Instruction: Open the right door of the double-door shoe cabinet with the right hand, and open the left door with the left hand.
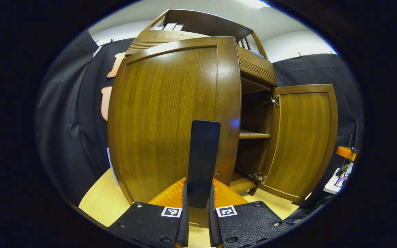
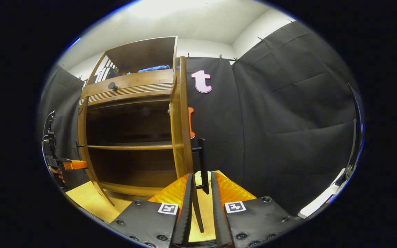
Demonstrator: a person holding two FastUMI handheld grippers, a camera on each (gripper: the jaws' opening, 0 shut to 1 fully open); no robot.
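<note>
The brown wooden shoe cabinet (image 1: pixel 255 69) stands with both doors swung out. Its left door (image 1: pixel 164 120) faces me in the left gripper view, and my left gripper (image 1: pixel 198 182) is shut on that door's flat black handle (image 1: pixel 203 155). The right door (image 1: pixel 302 137) hangs open at the right. In the right gripper view that right door (image 2: pixel 182 120) is edge-on, and its black handle (image 2: pixel 202 162) stands between the fingers of my right gripper (image 2: pixel 202 175) with a gap on each side. The left gripper (image 2: pixel 60 162), held by a hand (image 2: pixel 55 171), is at the left door's edge (image 2: pixel 82 137).
Inside the cabinet (image 2: pixel 129 86) a shelf (image 2: pixel 129 147) spans dark bays. A drawer with a round knob (image 2: pixel 111 86) sits above, and blue cloth (image 2: pixel 153 68) lies on top. The light wooden floor (image 2: pixel 81 199) runs beneath. A white object (image 2: pixel 319 206) lies at the right.
</note>
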